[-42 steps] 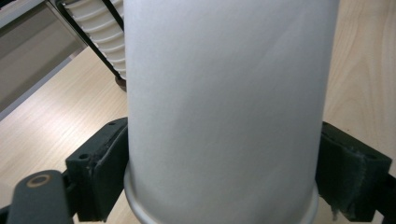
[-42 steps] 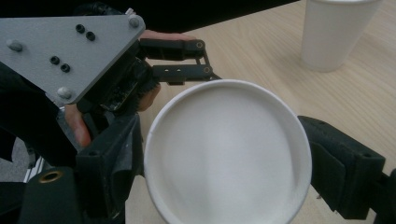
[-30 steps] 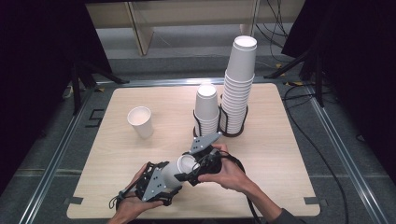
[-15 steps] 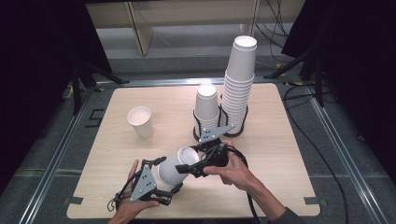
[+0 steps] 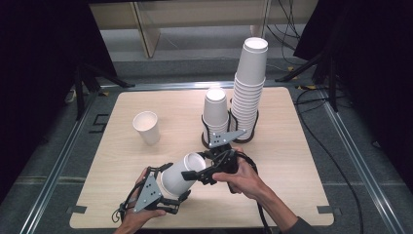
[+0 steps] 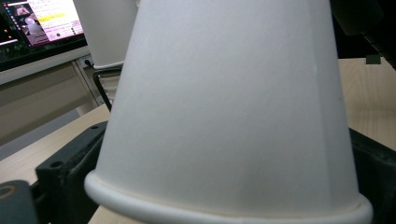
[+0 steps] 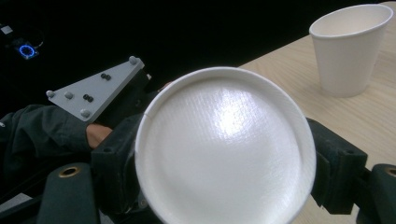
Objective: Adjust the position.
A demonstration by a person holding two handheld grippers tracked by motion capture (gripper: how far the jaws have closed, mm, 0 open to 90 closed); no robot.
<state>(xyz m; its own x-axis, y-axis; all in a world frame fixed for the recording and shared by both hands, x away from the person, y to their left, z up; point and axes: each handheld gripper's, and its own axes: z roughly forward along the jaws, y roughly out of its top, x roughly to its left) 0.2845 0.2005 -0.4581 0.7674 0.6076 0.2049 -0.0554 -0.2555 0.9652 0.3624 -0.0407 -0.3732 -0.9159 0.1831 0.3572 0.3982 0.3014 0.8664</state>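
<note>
The light wooden bench (image 5: 146, 195) with rounded corners lies under both tools, and its near edge runs just below the left tool (image 5: 168, 187), which sits close to that edge toward the near left corner. Ahead and to the left of the left tool the bench top is bare up to a single white paper cup (image 5: 146, 127) standing upright, well apart from both tools. Beyond the right tool (image 5: 192, 174), just past its grey three-cornered plate, stands a black wire cup holder (image 5: 213, 141) with a short stack of upturned white paper cups (image 5: 215, 111) and beside it a tall stack of upturned white paper cups (image 5: 249, 87); the way forward on that side is tight. To the right of the right tool the bench is bare out to its right edge.

Between the two tools, lifted off the bench and lying tilted on its side, is a white paper cup (image 5: 181, 173), its base toward the right tool and its rolled rim toward the left one. In the left tool's own view the cup's wall (image 6: 224, 107) rises close between the black jaws, the rim low in the picture; these jaws have just been opening with the cup between them, and whether their pads touch the wall I cannot tell. In the right tool's own view the cup's round base (image 7: 224, 144) faces the camera and the black jaws sit against both sides of it, clamped on the cup
</note>
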